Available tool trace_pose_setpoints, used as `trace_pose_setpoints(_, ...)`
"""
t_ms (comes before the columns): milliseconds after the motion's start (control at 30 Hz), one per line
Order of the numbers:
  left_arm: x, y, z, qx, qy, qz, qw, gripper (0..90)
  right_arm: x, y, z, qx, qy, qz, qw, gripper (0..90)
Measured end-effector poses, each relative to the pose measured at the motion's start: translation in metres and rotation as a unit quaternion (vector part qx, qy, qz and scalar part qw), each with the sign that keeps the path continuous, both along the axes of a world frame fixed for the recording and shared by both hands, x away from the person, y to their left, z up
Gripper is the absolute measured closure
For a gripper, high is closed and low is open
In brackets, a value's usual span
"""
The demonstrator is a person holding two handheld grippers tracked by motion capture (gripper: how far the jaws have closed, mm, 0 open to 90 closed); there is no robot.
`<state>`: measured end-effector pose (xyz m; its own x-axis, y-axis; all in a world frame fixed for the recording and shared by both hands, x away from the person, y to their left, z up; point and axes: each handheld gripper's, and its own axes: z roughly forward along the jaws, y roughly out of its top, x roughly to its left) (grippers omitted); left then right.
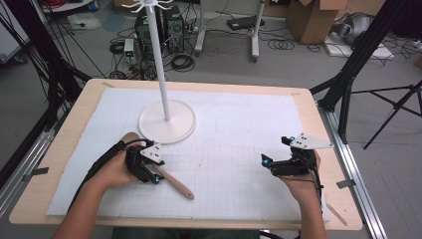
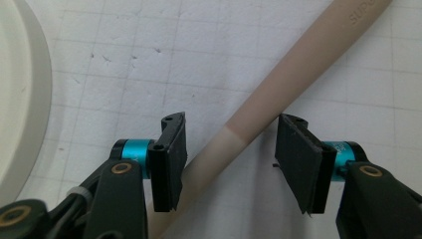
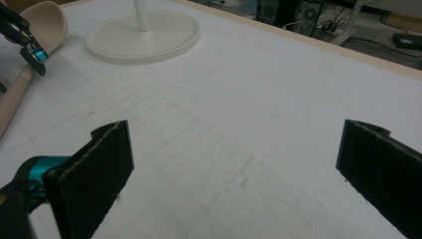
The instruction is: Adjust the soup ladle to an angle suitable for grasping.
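Spoon (image 1: pixel 166 178) being bracketed by the left tool (image 1: pixel 149 172) on the tabletop (image 1: pixel 239 164).

It is lying flat just in front of the white stand base (image 1: pixel 167 121), bowl toward the base, handle running out to the right. In the left gripper view the handle (image 2: pixel 278 89) is being straddled by jaws standing apart, not yet pressing. It is being judged light, stiff and smooth, so slipping or pivoting is likely; hold is best taken mid-handle. The right tool (image 1: pixel 278 162) is being held wide apart over bare tabletop, with nothing between its jaws.
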<state>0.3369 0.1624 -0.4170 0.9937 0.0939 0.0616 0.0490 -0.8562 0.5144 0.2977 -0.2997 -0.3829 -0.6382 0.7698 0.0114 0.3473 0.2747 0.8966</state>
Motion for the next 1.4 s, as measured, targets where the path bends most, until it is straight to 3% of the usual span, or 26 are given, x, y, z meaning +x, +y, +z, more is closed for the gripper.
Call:
trace_pose_setpoints(233, -0.006, 0.0, 0.004, 0.012, -0.015, -0.005, 0.9998, 54.5, 0.0, 0.001, 0.0, -0.002, 0.002, 0.0, 1.0, 0.4)
trace_pose_setpoints(333, -0.007, 0.0, 0.006, 0.011, -0.013, -0.005, 0.9998, 59.3, 0.0, 0.001, 0.0, -0.003, 0.001, -0.001, 1.0, 0.4)
trace_pose_setpoints(367, -0.007, 0.001, 0.007, 0.008, -0.002, -0.006, 0.9999, 66.4, 0.001, 0.001, -0.001, -0.003, 0.001, -0.001, 1.0, 0.4)
trace_pose_setpoints(467, -0.007, 0.001, 0.008, 0.007, 0.0, -0.003, 1.0, 70.7, 0.001, 0.001, -0.001, -0.004, 0.001, -0.001, 1.0, 0.4)
trace_pose_setpoints(633, -0.006, 0.0, 0.009, 0.009, 0.005, 0.015, 0.9998, 74.5, 0.001, 0.002, -0.001, -0.005, 0.003, -0.001, 1.0, 0.3)
trace_pose_setpoints(667, -0.005, 0.001, 0.009, 0.013, 0.006, 0.036, 0.9992, 75.4, 0.001, 0.002, -0.001, -0.005, 0.003, -0.001, 1.0, 0.4)
trace_pose_setpoints(733, -0.003, 0.002, 0.01, 0.015, 0.004, 0.047, 0.9988, 76.5, 0.001, 0.002, -0.001, -0.004, 0.003, -0.001, 1.0, 0.4)
trace_pose_setpoints(767, -0.001, 0.003, 0.01, 0.013, 0.012, 0.061, 0.998, 76.5, 0.001, 0.002, -0.002, -0.005, 0.003, -0.001, 1.0, 0.4)
trace_pose_setpoints(1033, 0.005, 0.006, 0.008, 0.004, 0.031, 0.069, 0.9971, 76.1, 0.002, 0.002, -0.003, -0.005, 0.006, -0.003, 1.0, 0.4)
trace_pose_setpoints(1133, 0.006, 0.005, 0.006, 0.01, 0.026, 0.07, 0.9971, 74.8, 0.001, 0.003, -0.003, -0.007, 0.009, -0.002, 0.9999, 0.4)
trace_pose_setpoints(1233, 0.006, 0.002, 0.002, 0.019, 0.027, 0.072, 0.9968, 63.0, 0.001, 0.003, -0.003, -0.006, 0.009, -0.002, 0.9999, 0.4)
trace_pose_setpoints(1400, 0.005, 0.003, 0.006, 0.007, 0.024, 0.072, 0.9971, 56.4, 0.001, 0.001, -0.003, -0.005, 0.009, -0.002, 0.9999, 0.4)
